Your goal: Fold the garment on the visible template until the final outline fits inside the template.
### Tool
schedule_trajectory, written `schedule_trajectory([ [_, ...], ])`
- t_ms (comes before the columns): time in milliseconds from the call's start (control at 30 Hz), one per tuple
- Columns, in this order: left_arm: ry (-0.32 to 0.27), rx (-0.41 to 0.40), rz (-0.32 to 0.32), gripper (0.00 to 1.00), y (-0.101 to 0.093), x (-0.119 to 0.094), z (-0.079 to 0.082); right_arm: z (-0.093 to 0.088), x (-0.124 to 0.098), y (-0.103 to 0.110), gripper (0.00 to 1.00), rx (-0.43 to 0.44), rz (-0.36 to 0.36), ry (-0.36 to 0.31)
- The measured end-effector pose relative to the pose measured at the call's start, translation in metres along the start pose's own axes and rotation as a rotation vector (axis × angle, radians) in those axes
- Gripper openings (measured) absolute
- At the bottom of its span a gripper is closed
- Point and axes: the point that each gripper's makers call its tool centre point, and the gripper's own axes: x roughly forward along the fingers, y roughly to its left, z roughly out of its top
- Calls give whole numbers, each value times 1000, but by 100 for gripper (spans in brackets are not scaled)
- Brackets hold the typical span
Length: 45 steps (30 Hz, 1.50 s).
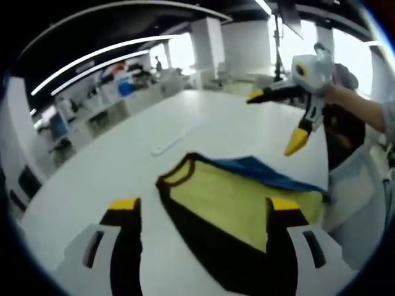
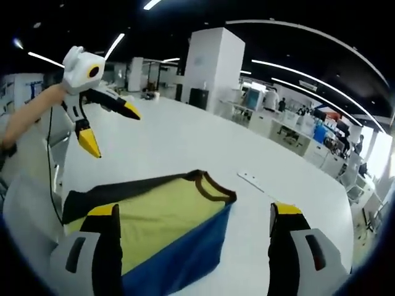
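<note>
A yellow garment with black trim and a blue layer lies flat on the white table, its neck opening toward the table's middle. My left gripper hovers open just above it, one jaw over the yellow cloth and the other over bare table. The right gripper hangs open in the air beyond the garment. In the right gripper view the garment lies under my open right gripper, its blue part nearest, and the left gripper is raised and open at upper left.
A short white strip lies on the table past the garment's collar. A person's forearm holds the right gripper. A dark chair stands at the table edge. Office desks and pillars are far behind.
</note>
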Motion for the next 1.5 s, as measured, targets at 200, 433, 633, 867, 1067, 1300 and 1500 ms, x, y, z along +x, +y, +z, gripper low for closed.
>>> schedule_trajectory([
  [200,6,5,-16,92,-16,-11,-7,-6,-10,13,100,-11,9,20],
  [433,3,6,-20,99,-29,-26,-12,-2,-27,20,100,-8,-15,-3],
  [633,-9,-7,-9,100,-41,-43,-17,-5,-47,30,100,6,-34,-3],
  [867,-15,-4,14,100,-50,-61,-23,-11,-68,48,100,25,-50,-14],
  [1067,-16,-25,22,100,-55,-69,-33,-13,-82,61,100,12,-64,-9],
  [1300,6,-23,51,100,-60,-77,-46,-23,-93,75,98,64,-62,-16],
  [1500,2,-45,63,100,-62,-82,-51,-35,-102,88,95,79,-53,16],
])
